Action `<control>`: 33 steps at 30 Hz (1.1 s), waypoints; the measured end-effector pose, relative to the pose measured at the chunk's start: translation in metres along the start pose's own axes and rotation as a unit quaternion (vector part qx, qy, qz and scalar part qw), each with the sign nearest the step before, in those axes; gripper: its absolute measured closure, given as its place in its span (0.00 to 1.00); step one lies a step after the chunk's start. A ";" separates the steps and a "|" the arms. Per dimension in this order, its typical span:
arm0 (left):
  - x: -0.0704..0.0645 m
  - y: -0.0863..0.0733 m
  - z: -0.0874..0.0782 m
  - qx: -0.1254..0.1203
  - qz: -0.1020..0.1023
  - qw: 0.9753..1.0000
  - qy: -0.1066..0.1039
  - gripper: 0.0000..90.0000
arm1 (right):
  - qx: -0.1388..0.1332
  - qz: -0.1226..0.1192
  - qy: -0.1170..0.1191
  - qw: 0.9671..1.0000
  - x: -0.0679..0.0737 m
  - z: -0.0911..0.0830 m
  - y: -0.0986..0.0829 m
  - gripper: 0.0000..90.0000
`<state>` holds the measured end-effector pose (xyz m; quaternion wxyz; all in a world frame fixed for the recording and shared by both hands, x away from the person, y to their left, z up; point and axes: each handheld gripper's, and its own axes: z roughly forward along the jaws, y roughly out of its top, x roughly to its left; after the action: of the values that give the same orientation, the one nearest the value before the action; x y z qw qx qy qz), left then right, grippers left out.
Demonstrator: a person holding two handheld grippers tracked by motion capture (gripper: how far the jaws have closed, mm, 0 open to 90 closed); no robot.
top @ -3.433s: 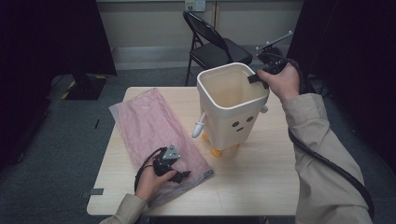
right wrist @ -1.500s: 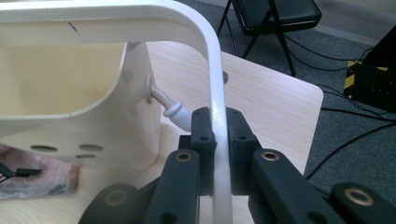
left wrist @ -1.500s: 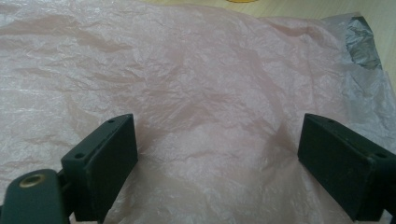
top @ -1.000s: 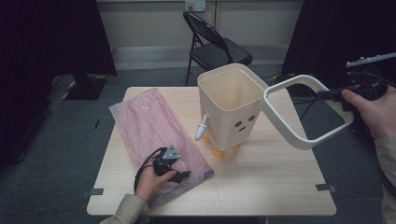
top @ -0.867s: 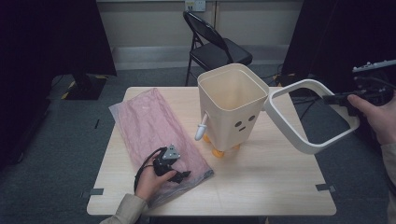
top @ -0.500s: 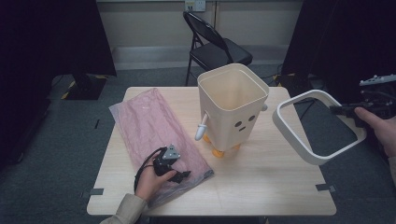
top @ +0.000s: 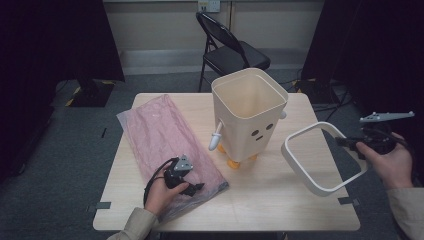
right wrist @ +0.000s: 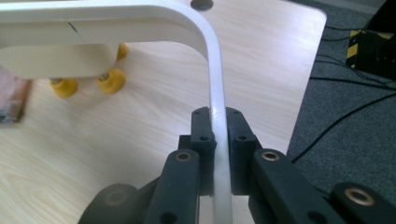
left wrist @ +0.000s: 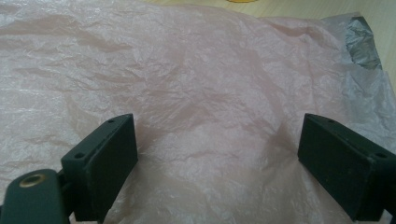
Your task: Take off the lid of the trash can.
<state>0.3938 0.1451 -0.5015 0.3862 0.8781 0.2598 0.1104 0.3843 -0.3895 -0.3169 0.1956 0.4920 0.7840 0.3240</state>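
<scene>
Dark curtains and a folding chair back the pale wooden counter. At nine o'clock on it lies a pink plastic bag, flat and crinkled, with the left gripper resting on its near end, jaws released and spread wide over the film. At the centre stands a cream bin with a face, yellow feet and an open top, between the bag and the right hand. At three o'clock the right gripper has its jaws clenched on the white rim frame, held tilted over the counter's edge, apart from the bin.
</scene>
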 end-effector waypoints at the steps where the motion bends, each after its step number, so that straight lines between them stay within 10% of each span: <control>1: 0.000 0.000 0.000 0.000 0.000 1.000 0.000 0.12 | 0.001 0.000 0.005 1.000 0.001 0.005 -0.004 0.94; 15: 0.000 0.000 0.000 0.000 0.000 1.000 0.000 0.12 | 0.024 0.008 0.023 0.999 0.017 0.083 -0.049 0.94; 33: 0.000 0.000 0.000 0.000 -0.001 1.000 0.000 0.12 | 0.047 0.008 -0.006 0.999 0.032 0.140 -0.063 0.90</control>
<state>0.3934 0.1453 -0.5016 0.3862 0.8778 0.2609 0.1105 0.4171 -0.3363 -0.4602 0.1740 0.5088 0.7934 0.2853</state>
